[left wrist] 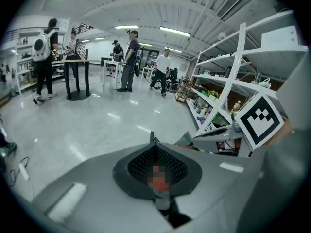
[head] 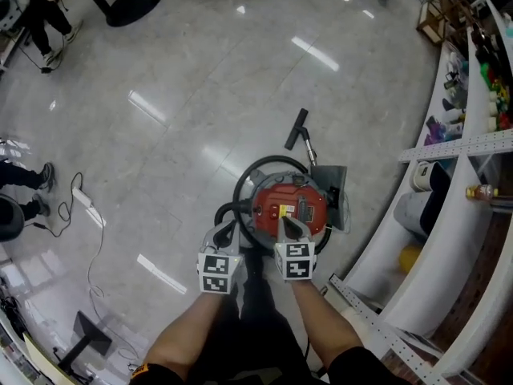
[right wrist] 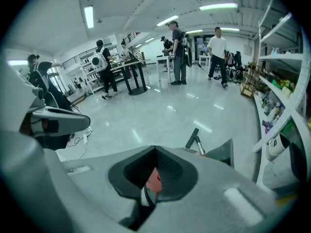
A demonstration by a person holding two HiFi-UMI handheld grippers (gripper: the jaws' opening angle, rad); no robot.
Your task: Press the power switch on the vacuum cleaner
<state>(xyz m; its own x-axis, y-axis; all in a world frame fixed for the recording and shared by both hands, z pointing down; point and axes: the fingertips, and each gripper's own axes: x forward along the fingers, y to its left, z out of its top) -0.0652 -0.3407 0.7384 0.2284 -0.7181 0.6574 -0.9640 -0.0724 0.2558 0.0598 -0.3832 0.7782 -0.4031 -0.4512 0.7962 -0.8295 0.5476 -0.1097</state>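
The vacuum cleaner (head: 290,208) has a red top with a small yellow patch, ringed by a black hose (head: 240,188), on a pale grey, glossy floor (head: 200,95). The left gripper (head: 228,233) and right gripper (head: 286,223) are grey with black mesh pads (left wrist: 141,166), each bearing a cube of black-and-white square markers. The shelves (head: 473,144) are white, with a yellow ball (head: 410,257) low down.
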